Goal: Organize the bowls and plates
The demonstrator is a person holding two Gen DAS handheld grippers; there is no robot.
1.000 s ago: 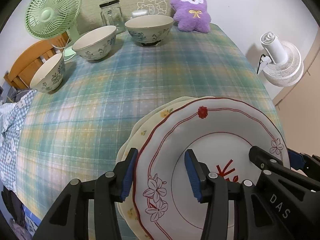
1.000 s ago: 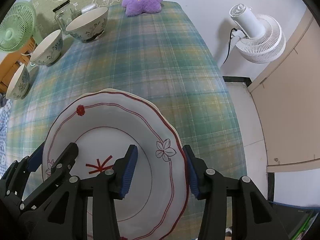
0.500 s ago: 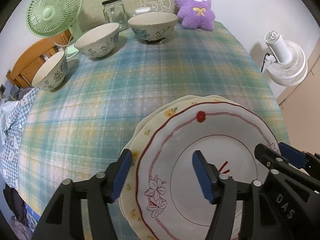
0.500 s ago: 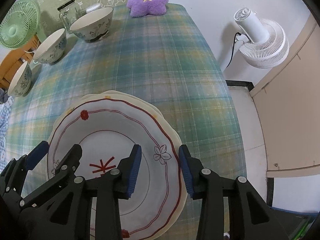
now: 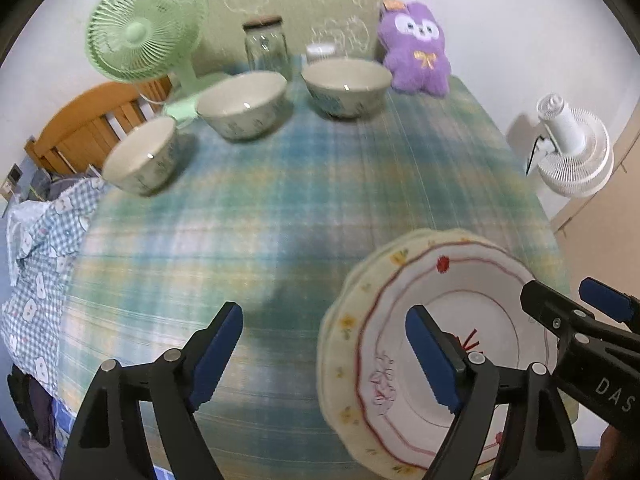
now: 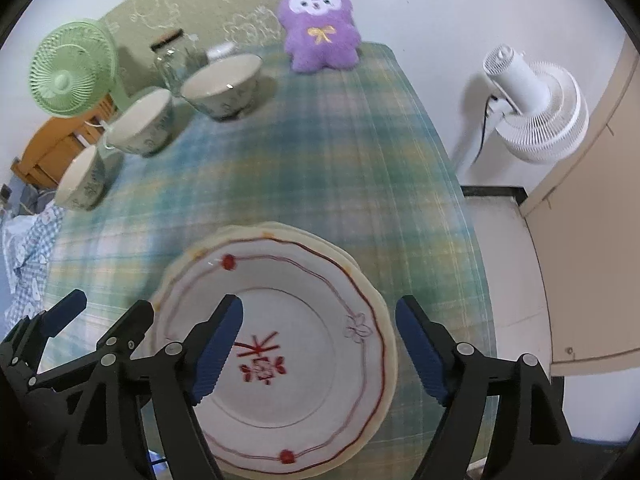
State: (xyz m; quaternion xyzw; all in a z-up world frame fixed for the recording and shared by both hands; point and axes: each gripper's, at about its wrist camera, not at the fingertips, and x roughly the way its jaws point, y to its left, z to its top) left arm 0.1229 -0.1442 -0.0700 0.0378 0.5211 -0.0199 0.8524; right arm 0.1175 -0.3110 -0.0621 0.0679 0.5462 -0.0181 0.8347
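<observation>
A white plate with a red rim lies on a cream plate with yellow flowers near the front of the plaid tablecloth. Hovering over the stack's left rim, my left gripper has its jaws opening and touches nothing. Above the stack's right rim, my right gripper is likewise opening and grips nothing. Three patterned bowls stand apart at the far left: a small one, a middle one and a large one.
At the table's back stand a green fan, a glass jar and a purple plush toy. A white fan stands on the floor to the right. A wooden chair and a checked cloth are at the left edge.
Both grippers have let go of the red-rimmed plate, widened their jaws and risen. The plate now rests on the cream plate.
</observation>
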